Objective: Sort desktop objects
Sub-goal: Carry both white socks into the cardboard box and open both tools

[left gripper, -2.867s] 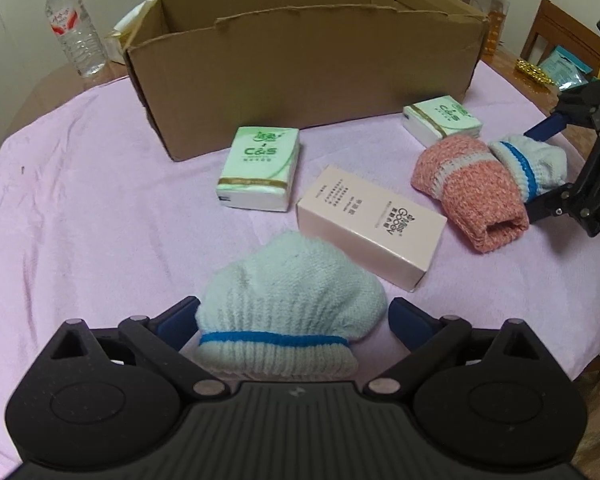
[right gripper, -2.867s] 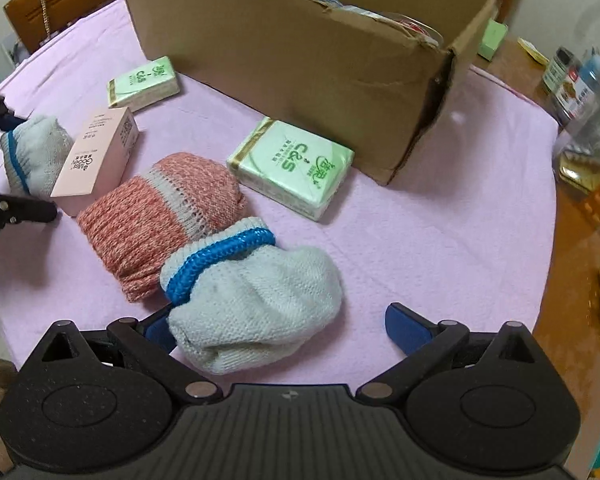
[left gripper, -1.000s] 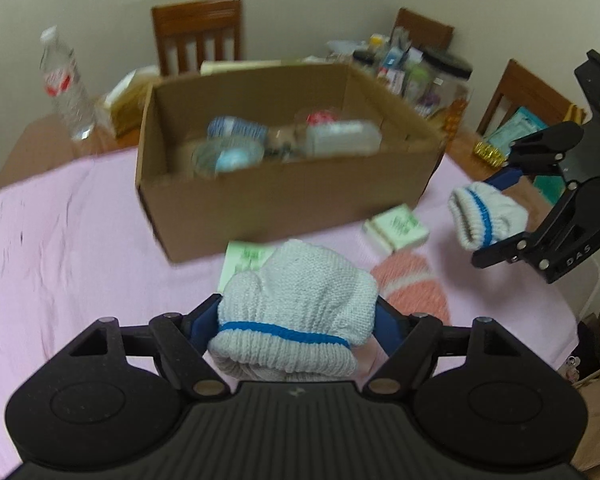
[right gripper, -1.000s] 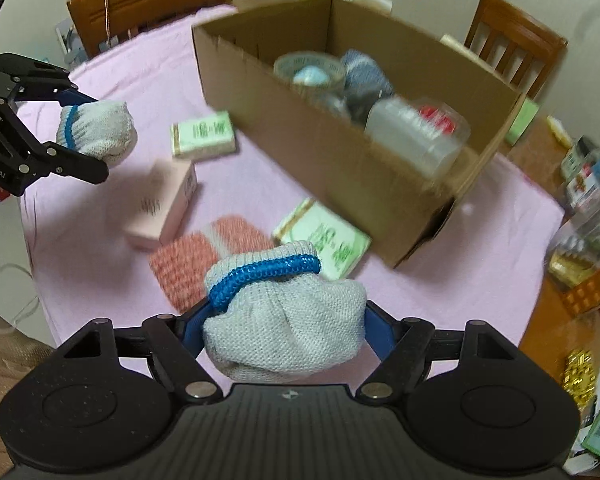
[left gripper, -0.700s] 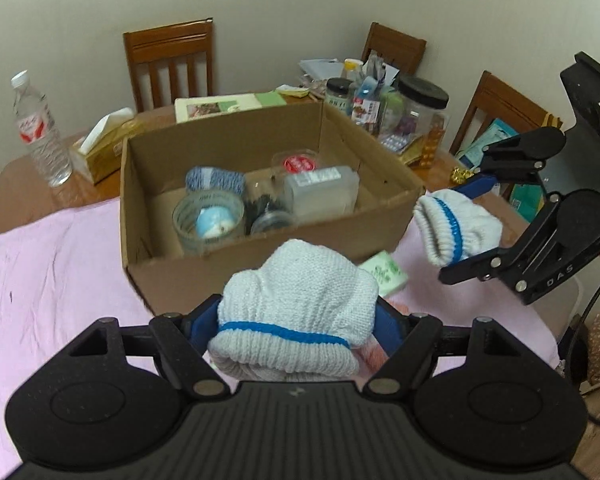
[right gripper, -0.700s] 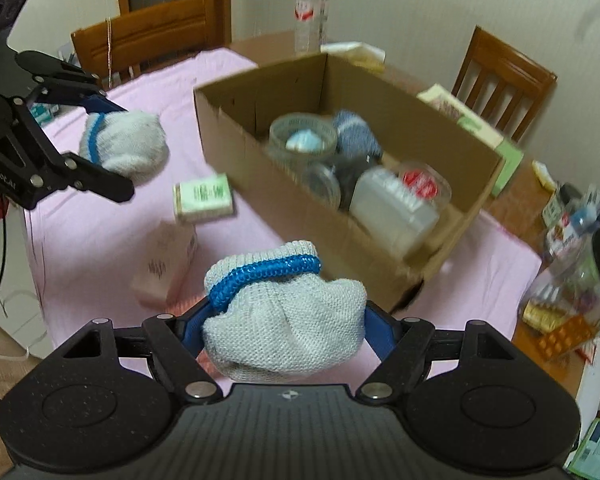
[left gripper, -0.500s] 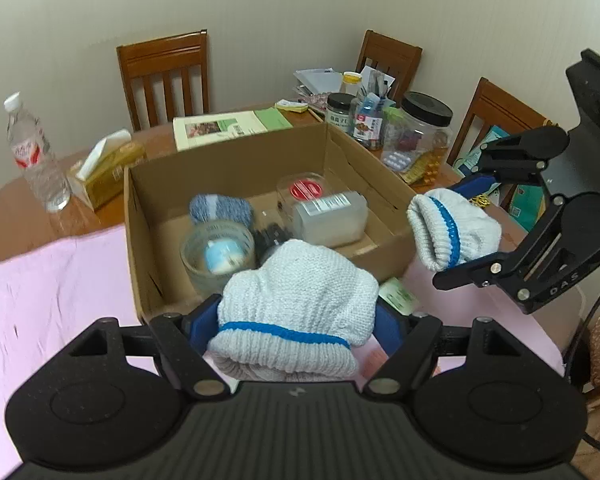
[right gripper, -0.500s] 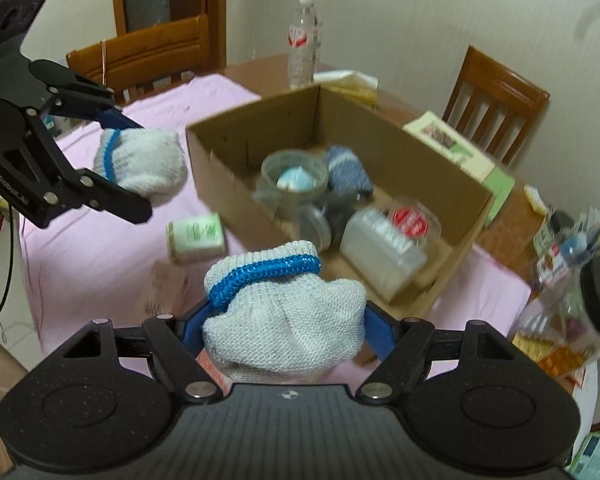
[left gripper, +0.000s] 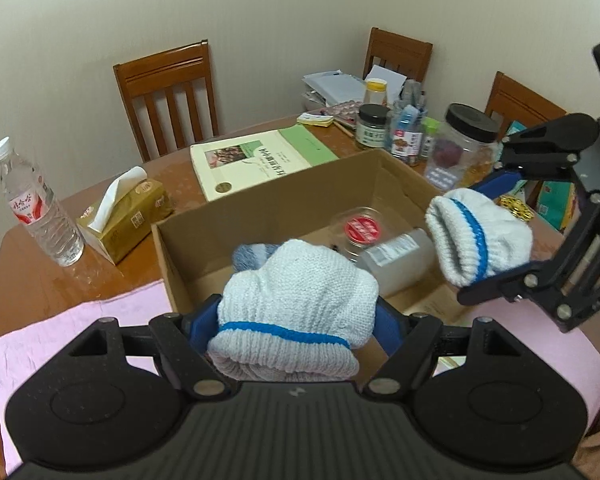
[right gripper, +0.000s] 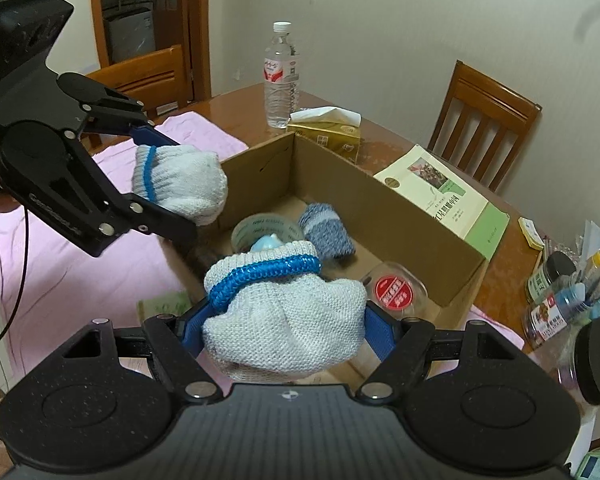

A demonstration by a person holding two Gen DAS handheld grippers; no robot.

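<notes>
Wooden table [left gripper: 40, 280], cardboard box [left gripper: 260, 204], water bottle [left gripper: 32, 204]

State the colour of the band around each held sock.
Blue band; right wrist view shows it best.

From where I'm steering, I see a water bottle [left gripper: 36, 204] upright at nine o'clock, a gold tissue box [left gripper: 128, 212] just beside it, a green-edged book [left gripper: 260, 160] flat at twelve, jars and bottles [left gripper: 412, 132] clustered at two, and three wooden chairs [left gripper: 168, 96] against the wall.
</notes>
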